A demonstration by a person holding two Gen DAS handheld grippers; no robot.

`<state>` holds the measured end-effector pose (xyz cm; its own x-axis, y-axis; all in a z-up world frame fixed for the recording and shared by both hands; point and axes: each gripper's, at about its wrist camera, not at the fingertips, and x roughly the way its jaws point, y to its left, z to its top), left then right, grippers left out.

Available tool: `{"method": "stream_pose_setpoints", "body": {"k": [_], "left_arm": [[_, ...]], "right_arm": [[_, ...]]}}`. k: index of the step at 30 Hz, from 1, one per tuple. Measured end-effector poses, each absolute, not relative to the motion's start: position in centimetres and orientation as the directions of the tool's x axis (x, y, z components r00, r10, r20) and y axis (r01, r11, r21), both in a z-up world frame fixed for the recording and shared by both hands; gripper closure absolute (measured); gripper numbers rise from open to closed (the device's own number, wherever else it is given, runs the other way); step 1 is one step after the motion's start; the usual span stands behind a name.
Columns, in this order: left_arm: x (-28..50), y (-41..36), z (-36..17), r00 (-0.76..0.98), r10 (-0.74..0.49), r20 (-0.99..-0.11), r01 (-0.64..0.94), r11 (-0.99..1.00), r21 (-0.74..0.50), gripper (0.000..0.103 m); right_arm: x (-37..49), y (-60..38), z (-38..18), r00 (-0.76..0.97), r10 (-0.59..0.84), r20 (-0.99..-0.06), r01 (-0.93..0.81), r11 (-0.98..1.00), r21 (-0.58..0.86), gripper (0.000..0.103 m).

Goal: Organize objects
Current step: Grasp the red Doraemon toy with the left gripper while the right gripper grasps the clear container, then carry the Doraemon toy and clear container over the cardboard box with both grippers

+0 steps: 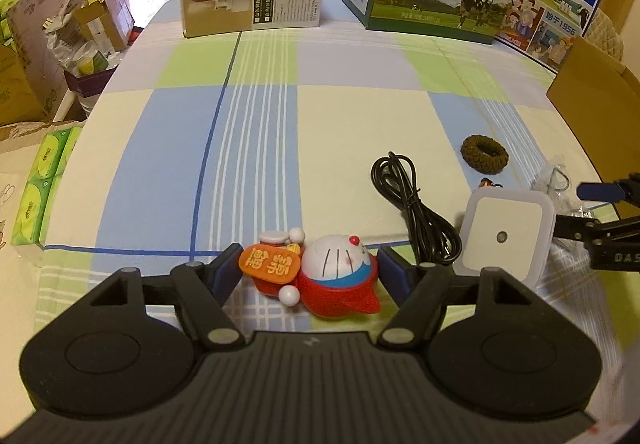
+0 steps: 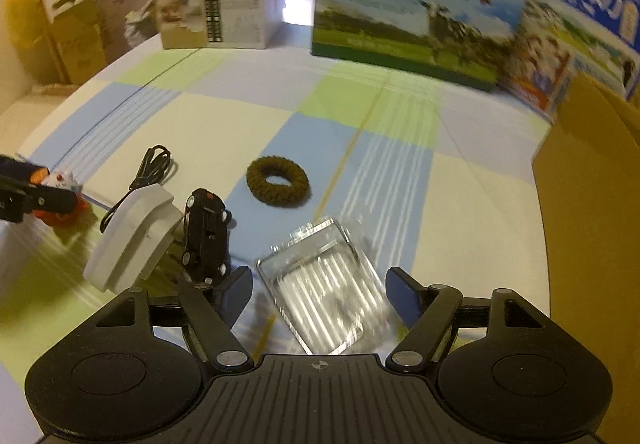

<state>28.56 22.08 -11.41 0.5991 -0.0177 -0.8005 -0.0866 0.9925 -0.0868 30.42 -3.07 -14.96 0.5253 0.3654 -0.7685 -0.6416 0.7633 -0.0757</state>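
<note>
Two open claws: left [image 1: 308, 272] straddles glossy figurine [image 1: 320, 276], right [image 2: 320, 292] clear ribbed case [image 2: 324, 292].

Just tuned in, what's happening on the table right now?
A person works two handheld grippers over a checked tablecloth. The left gripper is open around a cartoon cat figurine lying on its side. The right gripper is open around a clear plastic case. Still loose nearby: a white square night light, a black cable, a brown hair tie and a black toy car.
</note>
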Motion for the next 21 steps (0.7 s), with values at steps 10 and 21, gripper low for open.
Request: {"method": "stream_pose_setpoints", "body": {"k": [10, 21], "left_arm": [[29.1, 21.9, -12.4, 0.591, -0.021, -0.806, -0.098, 0.990, -0.098, 0.038], [28.6, 21.5, -12.2, 0.595, -0.021, -0.804, -0.087, 0.992, -0.091, 0.039]], "right_arm": [[30.2, -2.2, -16.2, 0.555, 0.385, -0.737, -0.686, 0.713, -0.145, 0.047], [28.5, -5.4, -15.2, 0.552, 0.343, -0.760, -0.588, 0.806, -0.063, 0.047]]}}
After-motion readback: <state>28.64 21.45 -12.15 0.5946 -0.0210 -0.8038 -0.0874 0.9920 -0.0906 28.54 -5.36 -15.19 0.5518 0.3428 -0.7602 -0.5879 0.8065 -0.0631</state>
